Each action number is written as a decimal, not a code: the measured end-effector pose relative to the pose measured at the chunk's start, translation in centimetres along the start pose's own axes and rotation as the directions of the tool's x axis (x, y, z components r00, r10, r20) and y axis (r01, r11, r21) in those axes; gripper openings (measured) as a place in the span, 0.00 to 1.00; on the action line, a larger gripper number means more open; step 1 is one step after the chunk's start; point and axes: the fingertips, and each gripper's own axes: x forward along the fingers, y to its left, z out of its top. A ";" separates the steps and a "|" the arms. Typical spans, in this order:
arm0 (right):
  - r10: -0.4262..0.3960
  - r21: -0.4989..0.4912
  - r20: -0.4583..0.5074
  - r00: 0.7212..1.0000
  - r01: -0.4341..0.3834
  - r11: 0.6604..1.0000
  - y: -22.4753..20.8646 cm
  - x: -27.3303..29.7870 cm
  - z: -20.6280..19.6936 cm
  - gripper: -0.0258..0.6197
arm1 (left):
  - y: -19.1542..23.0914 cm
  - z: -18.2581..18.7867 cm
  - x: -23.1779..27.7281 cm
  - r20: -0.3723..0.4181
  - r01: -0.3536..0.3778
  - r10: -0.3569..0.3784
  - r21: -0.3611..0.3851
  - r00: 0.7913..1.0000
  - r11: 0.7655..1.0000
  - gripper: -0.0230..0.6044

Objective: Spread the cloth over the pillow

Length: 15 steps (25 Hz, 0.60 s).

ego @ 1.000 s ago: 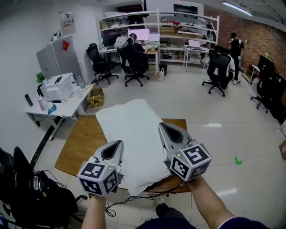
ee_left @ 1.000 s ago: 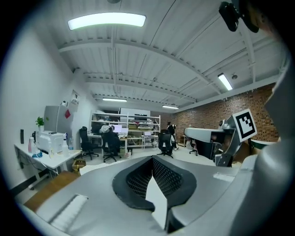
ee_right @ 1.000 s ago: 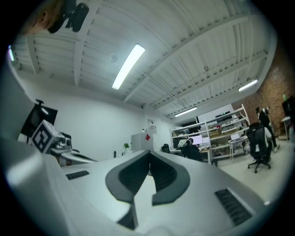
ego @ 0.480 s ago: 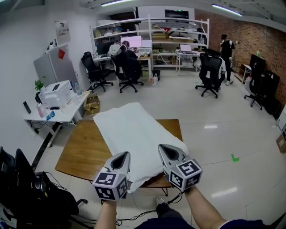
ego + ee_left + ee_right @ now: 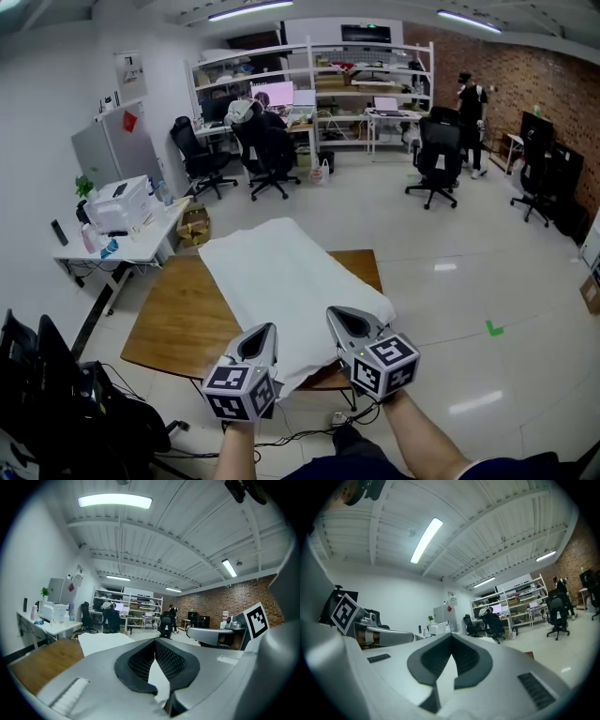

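Cloth (image 5: 281,281), white and smooth with a few soft folds, lies as a long rectangle slantwise across the brown wooden table (image 5: 173,323), its near end drooping over the table's front edge toward me. It swells gently over a bulk beneath; the pillow itself I cannot see. My left gripper (image 5: 266,334) has its jaws closed on the near edge of the fabric, a white sliver pinched between the black, mesh-textured pads (image 5: 172,660). My right gripper (image 5: 341,319) is clamped the same way on the neighbouring stretch of that edge. Both grippers are grey, taper to blunt points, and sit side by side, about level.
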 end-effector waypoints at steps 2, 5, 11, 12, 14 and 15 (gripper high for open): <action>0.002 -0.002 0.005 1.000 -0.002 1.000 0.2 -0.2 0.3 0.04 | 0.3 0.0 -0.3 0.004 -0.007 0.007 -0.010 1.000 1.000 0.04; 0.011 -0.007 0.004 1.000 -0.011 1.000 0.6 -0.5 0.7 0.04 | 0.3 0.3 -0.6 0.014 -0.004 0.005 -0.020 1.000 1.000 0.04; 0.021 -0.032 -0.013 1.000 -0.021 0.999 0.8 -0.6 0.7 0.04 | -0.8 0.5 -0.6 0.019 0.019 -0.019 -0.005 1.000 1.000 0.04; 0.022 -0.033 -0.016 1.000 -0.023 0.999 0.8 -0.7 0.6 0.05 | -0.9 0.4 -0.6 0.017 0.021 -0.021 -0.006 1.000 1.000 0.04; 0.026 -0.033 -0.020 0.999 -0.027 0.999 0.9 -0.8 0.4 0.04 | -1.0 0.2 -0.5 0.012 0.024 -0.024 -0.011 1.000 1.000 0.04; 0.028 -0.033 -0.022 0.999 -0.029 0.999 0.9 -0.9 0.4 0.05 | -1.0 0.1 -0.5 0.010 0.025 -0.025 -0.013 1.000 1.000 0.04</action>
